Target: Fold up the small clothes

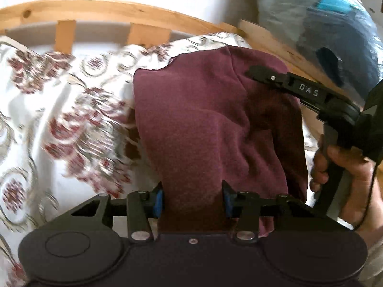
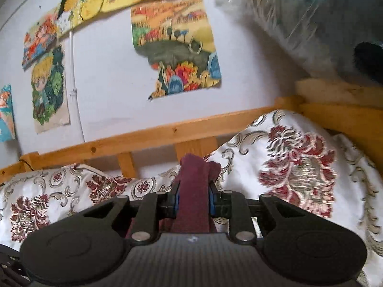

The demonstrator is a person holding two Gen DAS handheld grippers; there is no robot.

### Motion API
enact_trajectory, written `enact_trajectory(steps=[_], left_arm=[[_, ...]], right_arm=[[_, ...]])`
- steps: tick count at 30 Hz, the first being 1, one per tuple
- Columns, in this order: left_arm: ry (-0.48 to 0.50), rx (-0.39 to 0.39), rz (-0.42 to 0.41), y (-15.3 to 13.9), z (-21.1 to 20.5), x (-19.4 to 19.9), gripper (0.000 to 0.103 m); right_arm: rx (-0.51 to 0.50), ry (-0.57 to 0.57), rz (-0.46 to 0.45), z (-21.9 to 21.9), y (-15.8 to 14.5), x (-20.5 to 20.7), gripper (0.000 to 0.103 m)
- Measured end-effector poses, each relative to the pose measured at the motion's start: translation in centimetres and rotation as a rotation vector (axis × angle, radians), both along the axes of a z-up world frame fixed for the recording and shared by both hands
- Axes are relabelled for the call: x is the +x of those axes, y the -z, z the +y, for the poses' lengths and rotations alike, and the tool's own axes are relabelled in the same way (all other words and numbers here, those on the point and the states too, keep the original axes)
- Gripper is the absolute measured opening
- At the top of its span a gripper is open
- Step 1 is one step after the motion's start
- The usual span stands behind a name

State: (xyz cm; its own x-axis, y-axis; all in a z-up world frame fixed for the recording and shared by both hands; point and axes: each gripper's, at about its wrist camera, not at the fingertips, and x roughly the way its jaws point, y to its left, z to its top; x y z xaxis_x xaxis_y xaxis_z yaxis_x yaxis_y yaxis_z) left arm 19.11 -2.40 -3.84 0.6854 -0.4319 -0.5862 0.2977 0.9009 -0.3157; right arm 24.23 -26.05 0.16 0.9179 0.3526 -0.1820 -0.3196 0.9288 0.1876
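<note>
Pinching maroon garment (image 1: 203,119) in both grippers' fingers, floral bedspread (image 1: 59,119) beneath, wooden rail (image 2: 167,131) behind

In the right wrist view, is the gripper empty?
No: the right gripper has its blue pads pressed on a bunched fold of the maroon garment.

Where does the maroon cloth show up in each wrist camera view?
Left wrist: the maroon cloth fills the centre and runs down between the left claw pads.
Right wrist: the cloth is a narrow bunch at lower centre, pinched in the right claw.
Shared landmark: the wooden rail behind the floral bedspread.
</note>
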Motion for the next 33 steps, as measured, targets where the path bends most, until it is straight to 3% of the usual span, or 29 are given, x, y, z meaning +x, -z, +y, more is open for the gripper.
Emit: enact_trajectory(steps=[4,7,12,17,18,24,27,33], left_arm=[[-0.048,0.02,-0.005,0.6,0.7,1.7,0.048],[-0.056,0.051,0.046,1.5,0.7,3.2,0.049],[-0.064,0.022,0.094,2.1,1.3,4.0,0.053],[-0.085,0.025,0.103,2.0,1.4,3.9,0.06],[-0.095,0.02,0.105,2.0,1.4,3.7,0.061],[-0.164,-0.01,0.142,1.7,1.6,3.4,0.074],[-0.204,-0.003,0.131,1.0,1.6,2.8,0.087],[-0.251,0.055,0.052,-1.1,0.9,0.7,0.098]], right_arm=[[0.035,0.008,0.037,0.9,0.9,2.9,0.025],[0.041,0.009,0.103,0.9,2.1,4.7,0.025],[0.11,0.061,0.181,-0.6,3.6,5.6,0.03],[0.105,0.093,0.183,-1.7,3.7,4.8,0.047],[0.098,0.089,0.183,-1.9,3.8,4.4,0.056],[0.01,0.092,0.172,-2.1,3.5,1.2,0.077],[-0.013,0.097,0.159,-2.2,3.2,-1.1,0.088],[-0.034,0.108,0.122,-2.2,1.8,-5.2,0.101]])
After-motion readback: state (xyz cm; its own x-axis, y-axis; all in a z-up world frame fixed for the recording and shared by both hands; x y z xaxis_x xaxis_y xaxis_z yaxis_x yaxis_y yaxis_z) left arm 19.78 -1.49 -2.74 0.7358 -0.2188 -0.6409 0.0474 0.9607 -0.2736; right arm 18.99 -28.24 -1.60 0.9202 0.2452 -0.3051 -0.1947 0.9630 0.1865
